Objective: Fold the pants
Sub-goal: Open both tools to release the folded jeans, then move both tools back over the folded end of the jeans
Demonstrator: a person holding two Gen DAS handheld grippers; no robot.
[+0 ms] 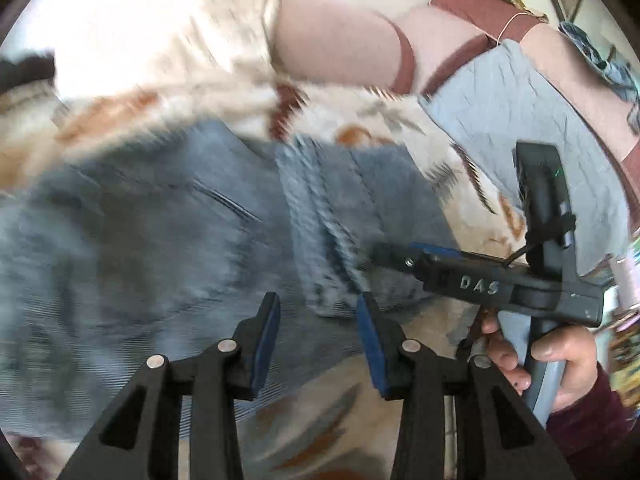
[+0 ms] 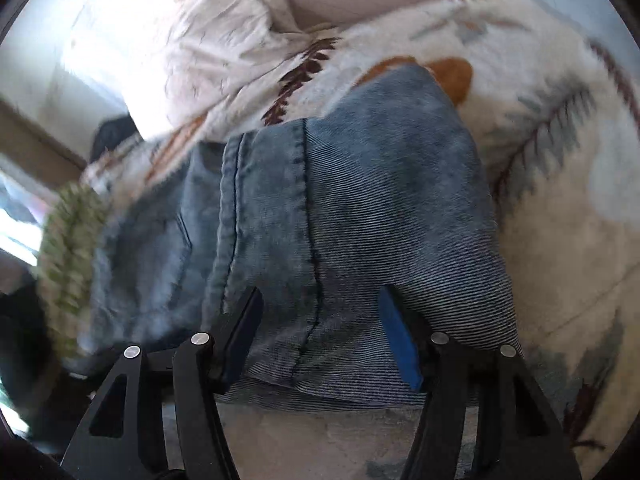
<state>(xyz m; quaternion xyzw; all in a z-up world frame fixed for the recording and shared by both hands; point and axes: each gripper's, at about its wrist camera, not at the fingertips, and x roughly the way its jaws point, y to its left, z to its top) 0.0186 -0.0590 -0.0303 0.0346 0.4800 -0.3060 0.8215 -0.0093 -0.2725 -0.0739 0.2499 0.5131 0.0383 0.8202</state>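
You had the faded blue denim pants (image 2: pixel 352 216) lying folded on the cream leaf-patterned blanket (image 2: pixel 560 216). Your left gripper (image 1: pixel 318 340) and right gripper (image 2: pixel 320 340) both hovered spread above the denim, pinching nothing. Next, I judge, you needed to seize an edge for another fold.

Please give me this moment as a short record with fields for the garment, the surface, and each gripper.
garment: blue denim pants, lying in folded layers, hem seams showing
surface: cream blanket with leaf pattern
left gripper: open, above the pants, nothing between its fingers
right gripper: open, above the pants edge
right hand: holds the right gripper's handle
image quality: motion blur in both views
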